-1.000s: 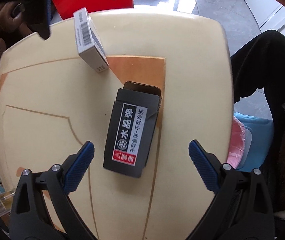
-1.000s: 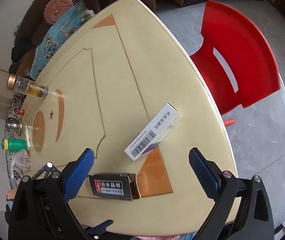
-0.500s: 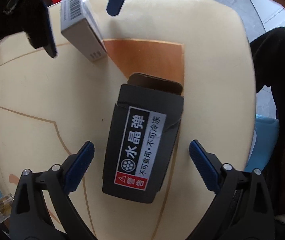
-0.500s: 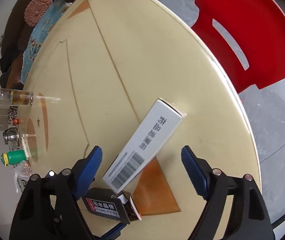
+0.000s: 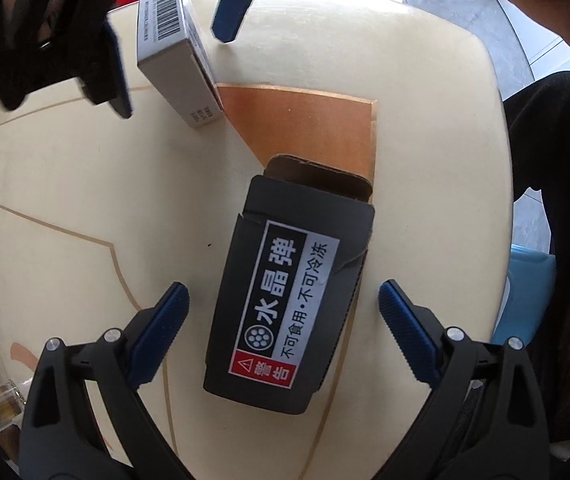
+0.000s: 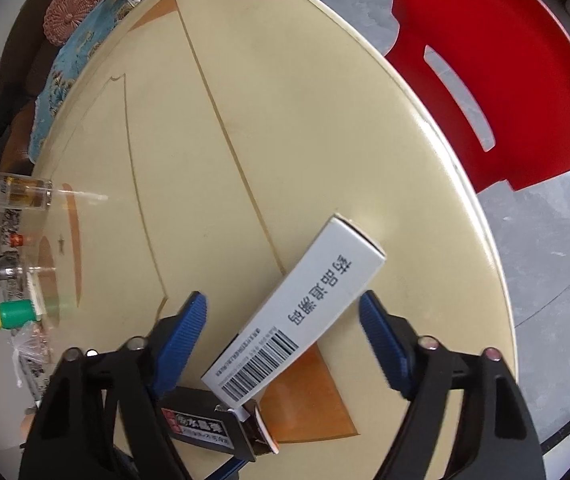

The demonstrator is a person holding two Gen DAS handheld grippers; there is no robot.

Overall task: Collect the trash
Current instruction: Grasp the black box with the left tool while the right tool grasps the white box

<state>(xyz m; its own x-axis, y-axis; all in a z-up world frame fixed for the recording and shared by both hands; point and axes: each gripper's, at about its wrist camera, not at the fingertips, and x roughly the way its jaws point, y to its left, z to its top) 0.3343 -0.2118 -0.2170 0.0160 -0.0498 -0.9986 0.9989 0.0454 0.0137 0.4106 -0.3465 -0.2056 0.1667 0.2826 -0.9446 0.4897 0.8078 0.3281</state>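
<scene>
A black carton (image 5: 289,300) with a white and red label lies flat on the cream round table (image 5: 65,184), one end flap open. My left gripper (image 5: 283,312) is open, its blue fingers on either side of the carton and apart from it. A white medicine box (image 6: 301,316) with a barcode lies a little farther on; it also shows in the left wrist view (image 5: 177,52). My right gripper (image 6: 283,320) is open around the white box, fingers not touching it. The black carton shows in the right wrist view (image 6: 205,424) below the left finger.
A red plastic chair (image 6: 493,68) stands beyond the table's edge. At the far side of the table are a glass jar (image 6: 9,194), a green bottle (image 6: 13,314) and small items. A blue and pink bin (image 5: 525,304) and a person's dark-clad leg (image 5: 549,140) are to the right.
Both grippers have come down and closer: the left over the black carton, the right over the white box, each now straddling its box. The boxes have not moved.
</scene>
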